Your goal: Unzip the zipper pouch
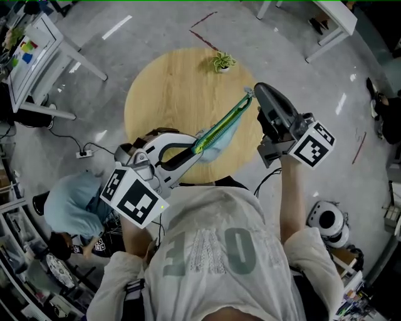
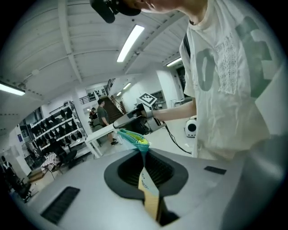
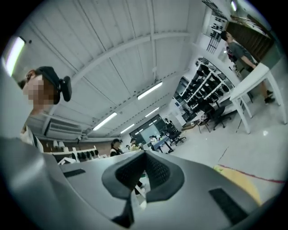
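A light blue zipper pouch [image 1: 219, 130] with a green zipper hangs stretched in the air over the round wooden table [image 1: 166, 88]. My left gripper [image 1: 195, 150] is shut on its near lower end. In the left gripper view the teal fabric [image 2: 143, 148] runs out from between the pressed jaws of my left gripper [image 2: 144, 157] toward the other gripper. My right gripper [image 1: 255, 94] is shut at the pouch's far upper end, where the zipper pull sits. In the right gripper view my right gripper [image 3: 144, 157] has its jaws together, with only a small pale scrap showing between them.
A small potted plant [image 1: 222, 61] stands at the table's far edge. A person [image 1: 69, 207] crouches on the floor at the lower left. White tables [image 1: 332, 19] stand at the top right and far left. A white round device [image 1: 329, 222] sits on the floor at the right.
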